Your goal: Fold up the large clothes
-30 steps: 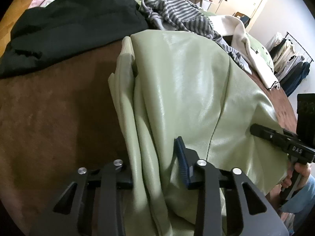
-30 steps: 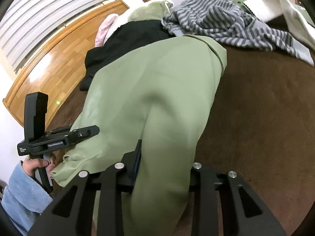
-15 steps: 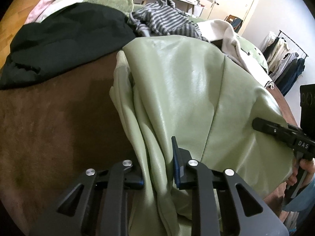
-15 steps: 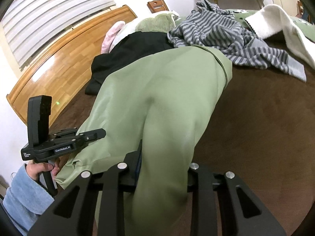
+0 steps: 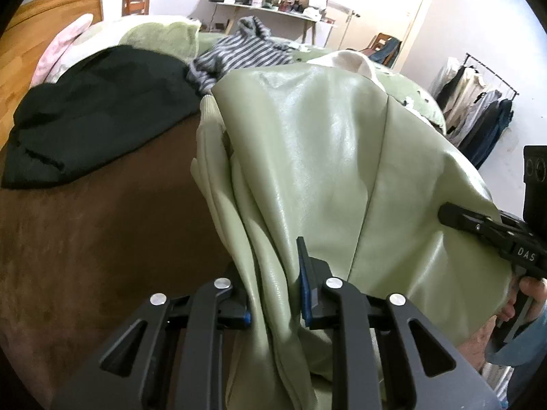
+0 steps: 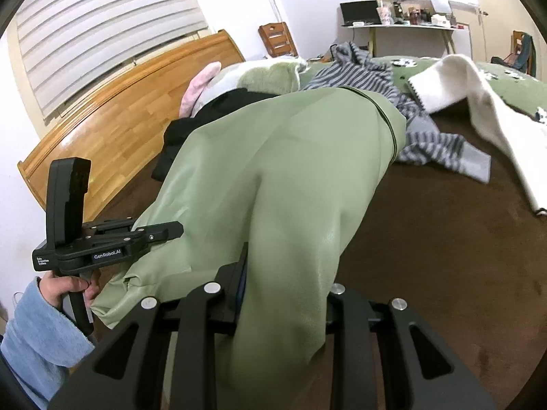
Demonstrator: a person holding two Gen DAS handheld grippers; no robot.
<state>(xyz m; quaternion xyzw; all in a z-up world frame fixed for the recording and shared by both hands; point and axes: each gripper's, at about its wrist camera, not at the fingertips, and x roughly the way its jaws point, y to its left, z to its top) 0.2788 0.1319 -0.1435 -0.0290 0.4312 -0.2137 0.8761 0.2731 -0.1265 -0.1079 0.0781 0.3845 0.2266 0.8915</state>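
Brown velvety bedding (image 5: 85, 239) is spread beneath the fingers, with a black garment (image 5: 92, 109) heaped ahead to the left and a grey striped top (image 6: 393, 95) farther ahead. A pale green, glossy faux-leather jacket (image 5: 324, 157) is held up between both tools, its long axis running straight away from the fingers. Bunched folds are clamped by the left gripper (image 5: 273, 294), and the smooth opposite edge is pinched by the right gripper (image 6: 287, 294).
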